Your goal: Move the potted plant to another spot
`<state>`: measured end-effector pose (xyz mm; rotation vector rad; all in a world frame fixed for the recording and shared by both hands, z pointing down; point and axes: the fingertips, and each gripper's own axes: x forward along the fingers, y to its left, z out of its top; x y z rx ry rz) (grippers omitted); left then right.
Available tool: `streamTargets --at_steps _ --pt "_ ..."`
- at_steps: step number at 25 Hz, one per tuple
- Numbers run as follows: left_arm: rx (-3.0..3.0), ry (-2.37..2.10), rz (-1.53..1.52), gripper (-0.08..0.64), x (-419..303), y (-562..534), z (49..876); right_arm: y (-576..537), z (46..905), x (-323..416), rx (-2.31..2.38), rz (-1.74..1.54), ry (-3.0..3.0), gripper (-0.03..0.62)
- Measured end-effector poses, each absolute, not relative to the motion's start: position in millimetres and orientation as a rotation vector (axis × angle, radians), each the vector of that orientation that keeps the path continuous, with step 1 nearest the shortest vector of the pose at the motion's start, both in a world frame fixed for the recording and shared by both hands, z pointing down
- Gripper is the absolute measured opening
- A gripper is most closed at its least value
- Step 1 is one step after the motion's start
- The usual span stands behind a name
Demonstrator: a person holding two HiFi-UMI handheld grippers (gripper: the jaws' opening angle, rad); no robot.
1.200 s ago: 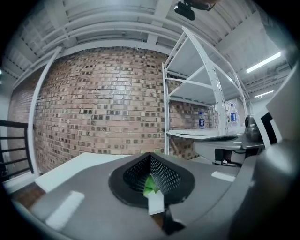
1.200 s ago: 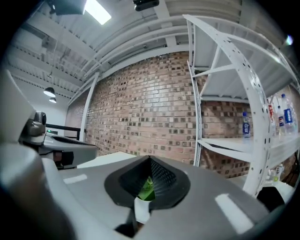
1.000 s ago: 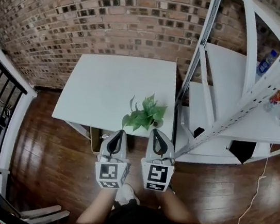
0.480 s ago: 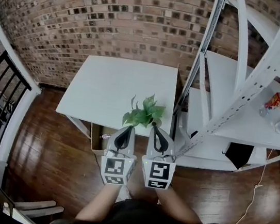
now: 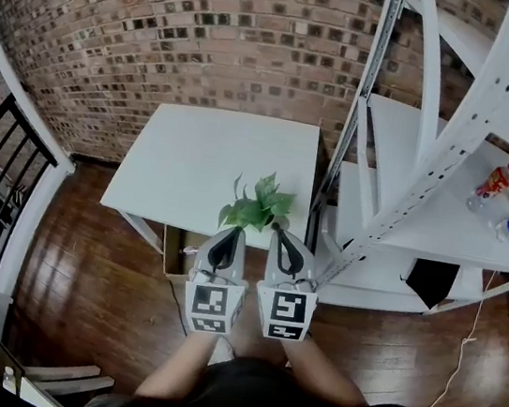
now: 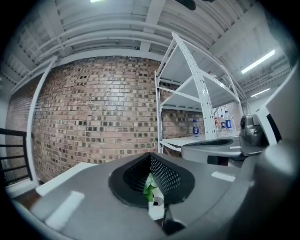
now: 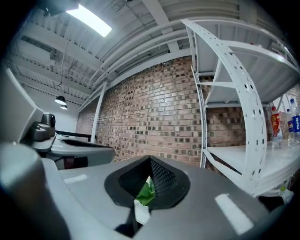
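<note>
Setting: a white bench [image 5: 195, 156] stands against a brick wall [image 5: 166, 33] on a dark wood floor [image 5: 100, 288], with a white shelving rack [image 5: 430, 167] just to its right.
Potted plant: we find the potted plant [image 5: 256, 206] at the near edge of the bench, toward the right-hand corner and close to the rack's upright. From above, its green leaves cover most of the pot.
Left gripper: the left gripper [image 5: 228, 234] points at the plant from the person's side, with its tip just below the leaves. In its own view the jaws are drawn together to a narrow slit, through which a leaf and a patch of white pot show.
Right gripper: the right gripper [image 5: 280, 237] lies just beside the left one and nearly parallel to it, with its tip at the plant's right flank. Its jaws are likewise pressed almost closed, with leaf and pot seen through the gap.
Contact: we cannot tell from any view whether either tip touches the pot, though both appear very near it.
Rack contents: several bottles [image 5: 507, 193] stand on a right-hand shelf.
</note>
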<state>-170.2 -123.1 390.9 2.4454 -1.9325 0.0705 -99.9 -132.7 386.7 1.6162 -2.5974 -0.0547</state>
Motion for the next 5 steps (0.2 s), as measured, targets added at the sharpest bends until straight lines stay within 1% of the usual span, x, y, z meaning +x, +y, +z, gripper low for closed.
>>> streamTargets --at_steps 5 --pt "2.447 -1.910 0.063 0.016 -163.7 -123.8 385.4 -132.0 383.5 -98.2 1.608 -0.071 -2.604 0.002"
